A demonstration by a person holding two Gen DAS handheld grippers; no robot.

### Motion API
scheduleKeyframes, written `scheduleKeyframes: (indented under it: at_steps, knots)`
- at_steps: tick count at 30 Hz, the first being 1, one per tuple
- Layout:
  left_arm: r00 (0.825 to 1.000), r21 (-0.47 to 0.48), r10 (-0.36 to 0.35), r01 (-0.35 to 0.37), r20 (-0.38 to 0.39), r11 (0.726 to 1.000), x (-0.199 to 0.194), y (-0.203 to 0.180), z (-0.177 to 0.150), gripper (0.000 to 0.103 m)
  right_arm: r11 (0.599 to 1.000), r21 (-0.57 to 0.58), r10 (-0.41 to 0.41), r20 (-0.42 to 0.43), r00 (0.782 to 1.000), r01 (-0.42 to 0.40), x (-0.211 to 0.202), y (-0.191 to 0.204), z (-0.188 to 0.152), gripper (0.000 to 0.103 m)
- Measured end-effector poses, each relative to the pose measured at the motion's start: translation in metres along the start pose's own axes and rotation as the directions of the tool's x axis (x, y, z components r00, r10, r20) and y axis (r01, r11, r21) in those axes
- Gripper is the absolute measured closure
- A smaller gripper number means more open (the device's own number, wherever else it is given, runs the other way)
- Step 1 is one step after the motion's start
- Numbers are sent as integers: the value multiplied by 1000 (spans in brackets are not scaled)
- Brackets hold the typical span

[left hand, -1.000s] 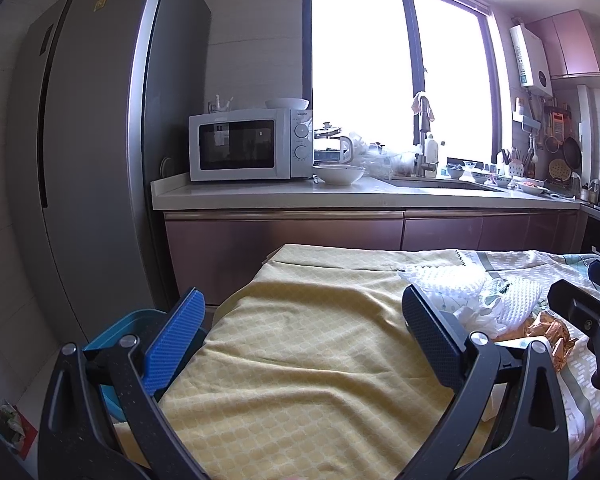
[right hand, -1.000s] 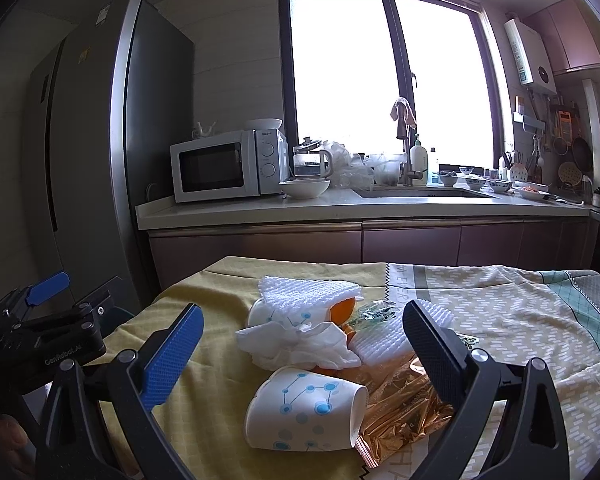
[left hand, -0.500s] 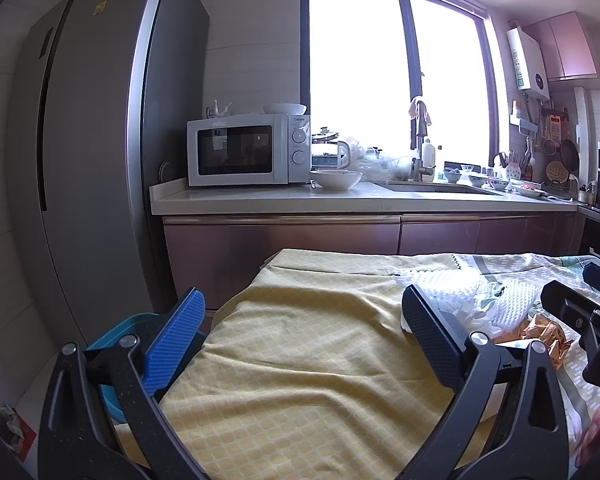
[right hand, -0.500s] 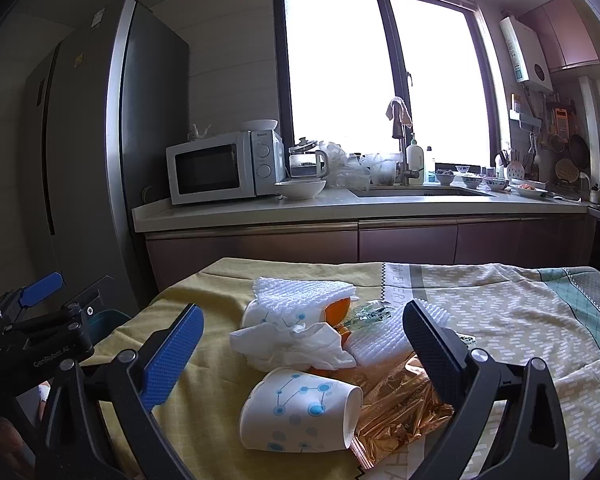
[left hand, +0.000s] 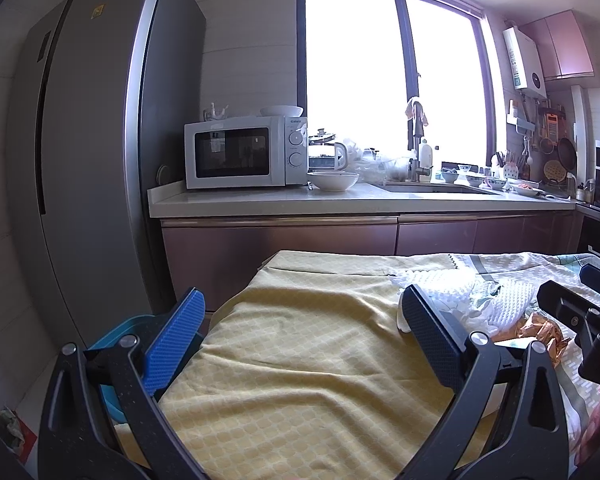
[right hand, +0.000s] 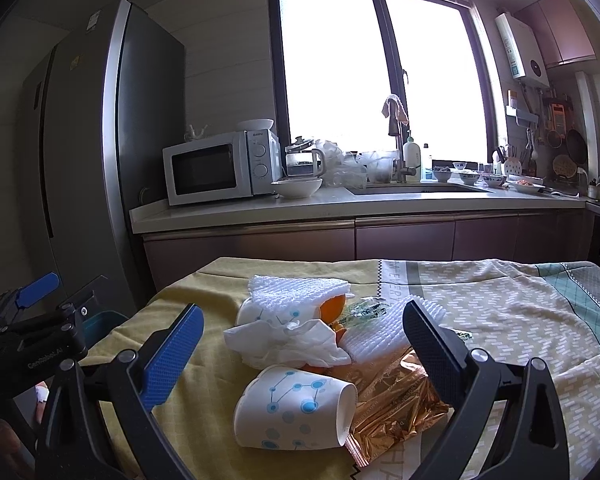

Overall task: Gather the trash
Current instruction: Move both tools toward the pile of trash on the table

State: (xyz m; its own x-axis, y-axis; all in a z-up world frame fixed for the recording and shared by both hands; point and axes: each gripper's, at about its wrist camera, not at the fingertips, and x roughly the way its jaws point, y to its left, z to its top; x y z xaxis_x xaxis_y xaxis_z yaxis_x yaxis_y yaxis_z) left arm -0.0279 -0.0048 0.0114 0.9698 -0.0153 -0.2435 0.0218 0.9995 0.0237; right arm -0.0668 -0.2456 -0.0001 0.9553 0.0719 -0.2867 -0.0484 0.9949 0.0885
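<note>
My left gripper (left hand: 300, 326) hangs with jaws wide and empty over bare yellow cloth (left hand: 300, 344) beside the blue bin (left hand: 112, 330), while my right gripper (right hand: 302, 336), jaws also spread, frames the tipped paper cup (right hand: 292, 410), crumpled tissue (right hand: 288, 340) and copper wrapper (right hand: 396, 404) heaped mid-worktop.

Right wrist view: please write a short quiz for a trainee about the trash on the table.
1. True or false: the paper cup nearest the right gripper lies on its side.
2. What lies under that cup's mouth? A) copper foil wrapper B) a plate C) a book
3. Fill in: both grippers, also the left gripper, are ____ and hold nothing.

Key: 1 true; 2 A; 3 open.
</note>
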Motion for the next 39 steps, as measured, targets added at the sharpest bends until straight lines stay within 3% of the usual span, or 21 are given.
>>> scheduleKeyframes:
  at_steps: [27, 39]
  knots:
    - [1000, 11, -14, 14, -7, 1000, -2, -5, -2, 6, 1000, 16, 2, -11, 1000, -2, 1, -5, -4, 7]
    - [1000, 14, -13, 14, -16, 1000, 1, -6, -4, 6, 999, 35, 31, -67, 997, -29, 4, -15, -14, 7]
